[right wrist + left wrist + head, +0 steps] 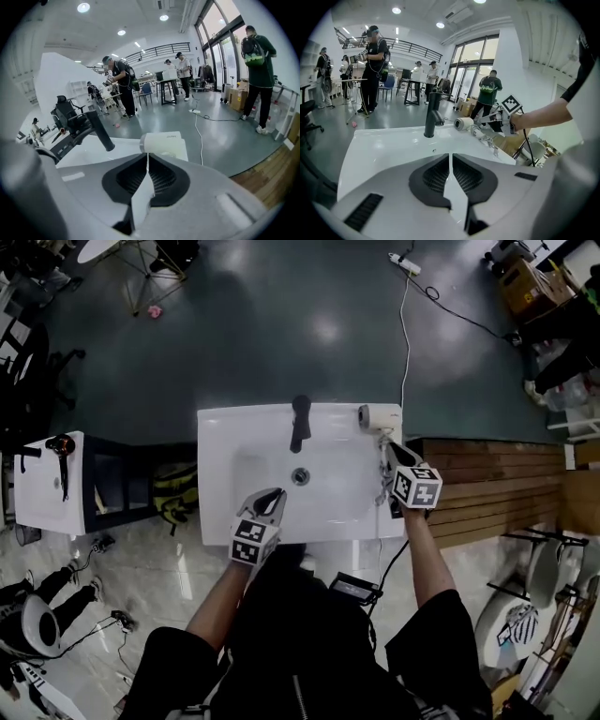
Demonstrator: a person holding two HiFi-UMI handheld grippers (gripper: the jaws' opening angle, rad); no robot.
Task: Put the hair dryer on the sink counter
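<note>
Lab-like test hall: freestanding sink (217, 521) on grey floor (281, 324), power cable (405, 343) at one o'clock, people (372, 65) at tables (411, 82).

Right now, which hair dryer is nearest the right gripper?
The white hair dryer on the sink counter's back right corner; the dark one lies on the separate stand far left.

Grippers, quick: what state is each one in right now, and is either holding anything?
Left gripper: shut, holding nothing.
Right gripper: shut, holding nothing; the hair dryer lies on the counter just beyond it.
</note>
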